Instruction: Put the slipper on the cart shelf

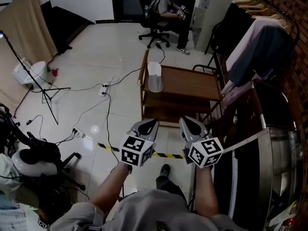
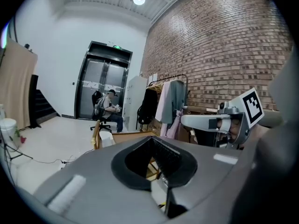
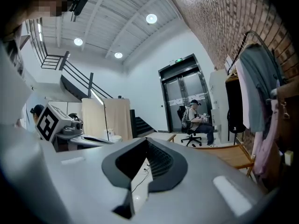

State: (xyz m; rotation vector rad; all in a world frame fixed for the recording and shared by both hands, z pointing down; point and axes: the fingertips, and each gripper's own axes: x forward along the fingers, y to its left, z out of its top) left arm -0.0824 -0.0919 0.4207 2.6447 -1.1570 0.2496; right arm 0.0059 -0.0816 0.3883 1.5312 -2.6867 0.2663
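White slipper (image 1: 155,76), brown cart (image 1: 192,83) — yellow-black striped tape (image 1: 108,147) — red brick wall (image 2: 224,45).

The right tongs (image 3: 145,146), grey with black ribbed pads, have their jaws together and nothing between them; only a thin sliver of pale floor (image 3: 140,183) shows through. At far left the left tongs (image 3: 96,139) reach in, marker cube at the back. A beige fabric screen (image 3: 105,115) stands beside a black staircase (image 3: 140,125). A person (image 3: 194,120) sits on an office chair before dark double doors (image 3: 184,90). At right, the brown wooden cart (image 3: 229,155) sits near a grey garment (image 3: 257,78) hanging along a red brick wall (image 3: 219,17).
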